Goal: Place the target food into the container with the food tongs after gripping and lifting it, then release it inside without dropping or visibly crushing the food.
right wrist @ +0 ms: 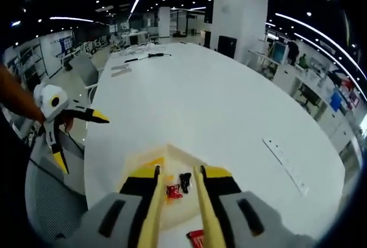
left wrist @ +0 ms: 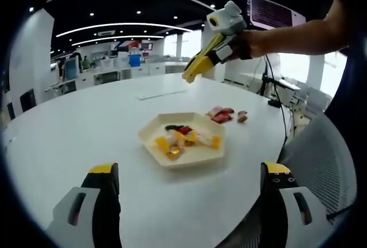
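A cream hexagonal tray (left wrist: 150, 131) on the white round table (left wrist: 80, 122) holds several wrapped sweets (left wrist: 182, 138) in yellow, red and black. Two red-wrapped pieces (left wrist: 221, 113) and a small one (left wrist: 242, 116) lie on the table just beyond it. My left gripper (left wrist: 189, 170) stands wide open near the table's edge, nothing between its jaws. My right gripper (left wrist: 223, 42), in a person's hand, hovers high above the tray, shut on yellow food tongs (left wrist: 198, 65). In the right gripper view the tongs (right wrist: 153, 202) hang over the tray (right wrist: 140, 159), with no food between their arms.
A grey mesh chair (left wrist: 321, 162) stands at the table's right edge. A flat white strip (left wrist: 160, 94) lies farther back on the table. In the right gripper view my left gripper (right wrist: 80, 139) hangs off the table's left side. Desks and pillars fill the office behind.
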